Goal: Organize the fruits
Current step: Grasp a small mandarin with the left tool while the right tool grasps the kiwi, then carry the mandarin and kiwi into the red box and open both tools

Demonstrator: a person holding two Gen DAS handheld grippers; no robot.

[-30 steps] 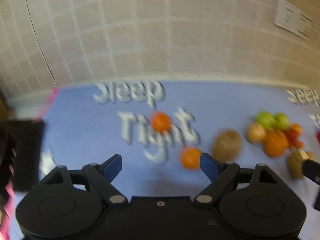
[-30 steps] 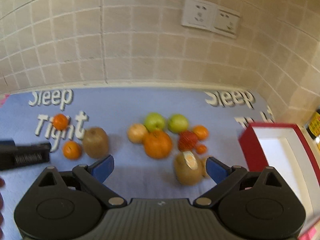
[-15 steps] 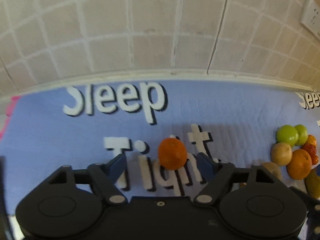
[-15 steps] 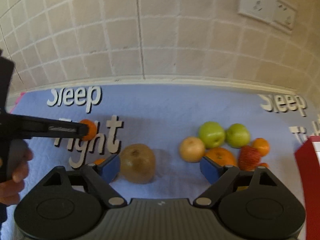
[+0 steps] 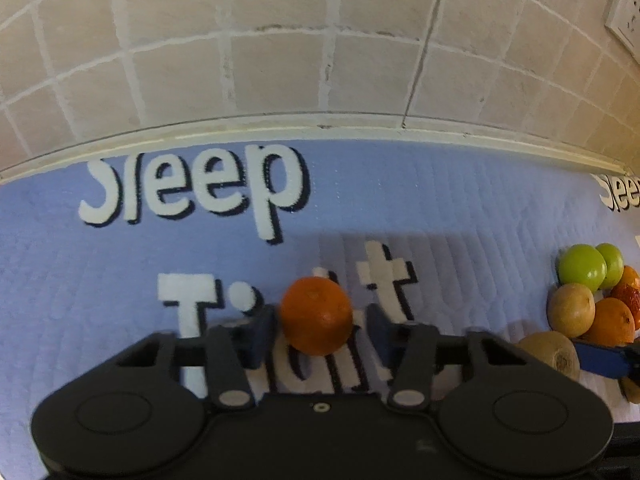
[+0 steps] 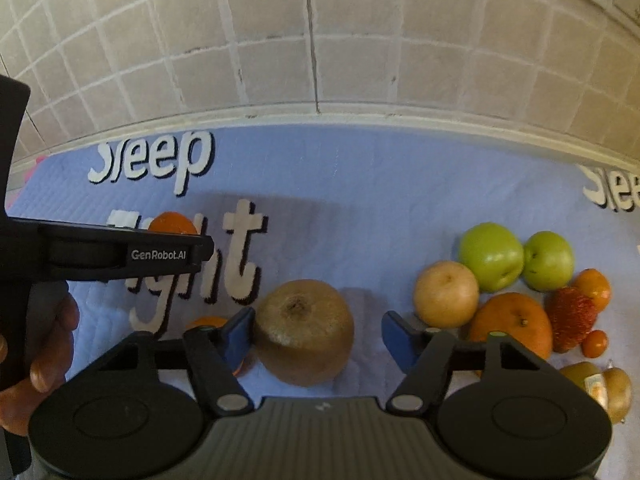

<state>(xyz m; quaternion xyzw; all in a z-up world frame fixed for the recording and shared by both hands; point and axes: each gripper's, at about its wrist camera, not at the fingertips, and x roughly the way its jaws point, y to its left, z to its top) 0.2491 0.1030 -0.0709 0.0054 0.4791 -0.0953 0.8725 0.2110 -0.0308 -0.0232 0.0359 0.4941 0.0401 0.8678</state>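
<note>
A small orange (image 5: 316, 315) lies on the blue mat between the fingers of my left gripper (image 5: 320, 330). The jaws are part-way closed around it with a gap still showing on the right side. In the right wrist view a brown kiwi (image 6: 304, 331) sits between the fingers of my right gripper (image 6: 318, 336), which is open, with the left finger close to the fruit. The left gripper's body (image 6: 120, 255) crosses that view at the left, over the small orange (image 6: 173, 222). A second small orange (image 6: 208, 323) lies behind my right gripper's left finger.
A fruit pile sits at the right: two green apples (image 6: 491, 255), a pale pear (image 6: 446, 294), a big orange (image 6: 512, 326), a red strawberry (image 6: 572, 318), small tangerines (image 6: 594, 283). The blue mat (image 6: 360, 200) ends at a tiled wall (image 6: 320, 40).
Both grippers moved forward and down. The left jaws came around the small orange and narrowed. The right gripper swung left until the kiwi sat between its fingers.
</note>
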